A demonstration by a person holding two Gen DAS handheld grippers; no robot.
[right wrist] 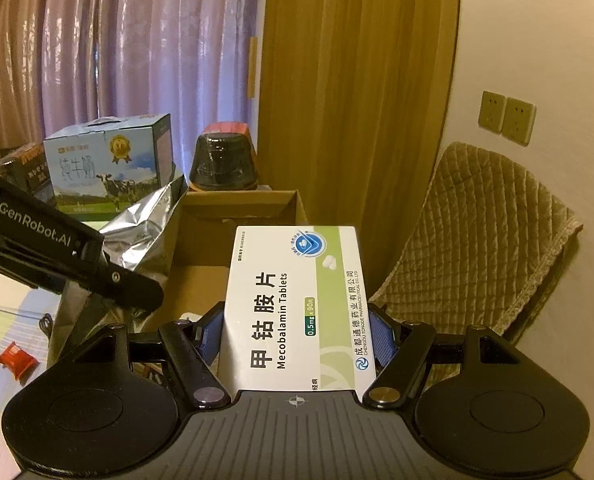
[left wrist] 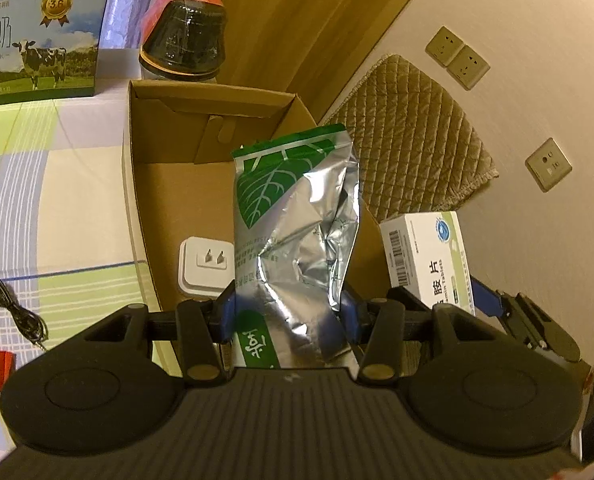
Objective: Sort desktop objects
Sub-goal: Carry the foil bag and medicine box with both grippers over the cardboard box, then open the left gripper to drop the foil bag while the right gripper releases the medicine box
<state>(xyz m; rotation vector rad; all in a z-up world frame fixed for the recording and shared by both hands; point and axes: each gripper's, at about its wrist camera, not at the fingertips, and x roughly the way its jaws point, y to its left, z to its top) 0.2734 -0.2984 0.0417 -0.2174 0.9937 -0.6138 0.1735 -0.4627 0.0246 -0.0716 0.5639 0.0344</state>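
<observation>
Checked cloth: carton, milk box, cable

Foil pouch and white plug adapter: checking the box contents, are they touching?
Cannot tell. The left wrist view shows the foil pouch overlapping the plug adapter; no gap or contact shows.

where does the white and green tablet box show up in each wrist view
Left wrist view: the white and green tablet box sits at right of centre, beyond the open cardboard box's right wall.
Right wrist view: it fills the centre, clamped in the right gripper.
Shared landmark: the quilted tan cushion against the wall.
</observation>
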